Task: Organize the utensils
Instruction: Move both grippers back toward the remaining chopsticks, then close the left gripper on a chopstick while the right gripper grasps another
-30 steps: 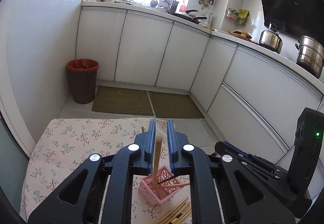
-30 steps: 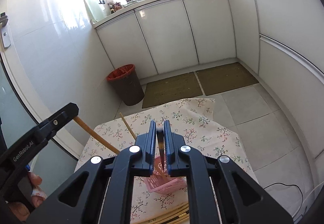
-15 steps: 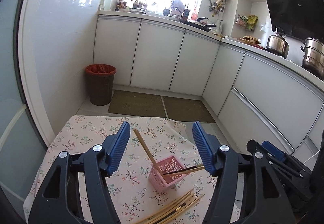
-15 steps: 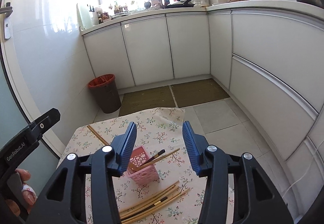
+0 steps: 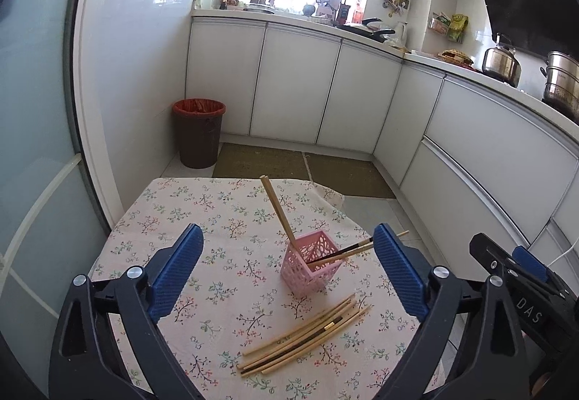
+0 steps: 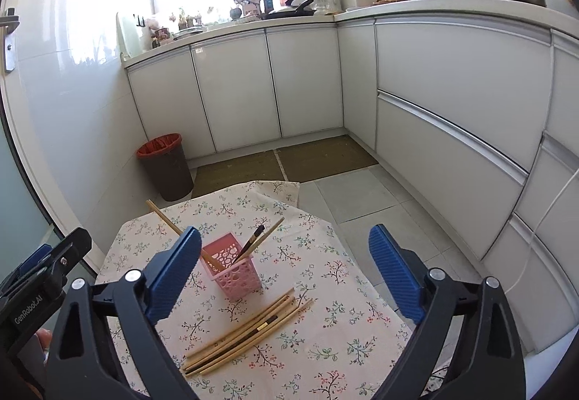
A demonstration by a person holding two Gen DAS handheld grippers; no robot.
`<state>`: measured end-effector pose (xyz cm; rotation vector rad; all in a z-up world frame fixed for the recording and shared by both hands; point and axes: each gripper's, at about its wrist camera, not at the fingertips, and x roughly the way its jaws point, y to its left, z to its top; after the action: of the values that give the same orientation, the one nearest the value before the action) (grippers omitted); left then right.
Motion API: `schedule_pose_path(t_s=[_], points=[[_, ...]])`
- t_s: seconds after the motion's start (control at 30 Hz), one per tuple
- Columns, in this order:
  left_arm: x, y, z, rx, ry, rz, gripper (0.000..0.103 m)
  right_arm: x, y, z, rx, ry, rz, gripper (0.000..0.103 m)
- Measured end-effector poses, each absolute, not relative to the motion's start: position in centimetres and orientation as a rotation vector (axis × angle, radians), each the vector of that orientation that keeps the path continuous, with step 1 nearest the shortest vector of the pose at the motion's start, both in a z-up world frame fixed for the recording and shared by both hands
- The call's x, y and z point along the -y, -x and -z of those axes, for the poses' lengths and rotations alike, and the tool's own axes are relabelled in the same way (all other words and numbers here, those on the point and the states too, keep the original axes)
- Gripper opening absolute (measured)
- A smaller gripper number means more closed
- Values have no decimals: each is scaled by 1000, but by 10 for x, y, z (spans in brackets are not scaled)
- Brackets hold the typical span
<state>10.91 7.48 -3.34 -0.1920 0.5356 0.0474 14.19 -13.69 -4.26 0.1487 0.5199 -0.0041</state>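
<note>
A pink lattice holder [image 5: 312, 268] [image 6: 231, 269] stands on the floral tablecloth [image 5: 202, 219] [image 6: 325, 327]. Three chopsticks lean in it: one wooden to the far left [image 5: 278, 211] [image 6: 170, 222], a wooden and a dark one to the right [image 5: 358, 249] [image 6: 258, 239]. Several loose chopsticks [image 5: 307, 338] [image 6: 246, 331] lie in a bundle in front of the holder. My left gripper [image 5: 287, 269] is open and empty, above and in front of the holder. My right gripper [image 6: 286, 269] is open and empty, just right of the holder.
A brown bin with a red liner [image 5: 198, 132] [image 6: 164, 166] stands on the floor by the wall. White cabinets [image 5: 296, 88] [image 6: 452, 117] line the back and right. Floor mats [image 5: 260, 164] lie beyond the table's far edge.
Both grippers were shut on chopsticks over the holder a second ago. Both opened, left the chopsticks in the holder and drew back and up.
</note>
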Motion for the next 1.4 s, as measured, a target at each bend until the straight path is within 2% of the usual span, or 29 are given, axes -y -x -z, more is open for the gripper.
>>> schedule_pose_path(t_s=[0.2,0.4,0.77,0.93,1.0,1.13,1.2,1.27,1.4], points=[[-77,-106,62,-657,126,-42,96,147,-130,80,-654,-161,7,96],[-88,-118,128,-895,9,-15,96,163,-121,143,-859,-233,-22,96],[-126,-148,225,-1145,30,-23,94,162,-111,218,-1070,-270,-51,96],[-117,-173,249,-1231,7,72,68,162,-115,226,-1098,-278,-51,96],[-109,-180,255,-1242,-53,107,52,165,-117,229,-1106,-283,-43,96],[-94,-185,260,-1241,-133,180,40,173,-121,233,-1118,-297,-22,96],[-91,-186,264,-1249,-158,206,28,177,-124,236,-1124,-306,-11,96],[-87,-184,268,-1251,-187,225,24,179,-127,237,-1129,-314,-7,96],[-83,-179,268,-1240,-213,256,24,180,-133,239,-1129,-324,-2,96]])
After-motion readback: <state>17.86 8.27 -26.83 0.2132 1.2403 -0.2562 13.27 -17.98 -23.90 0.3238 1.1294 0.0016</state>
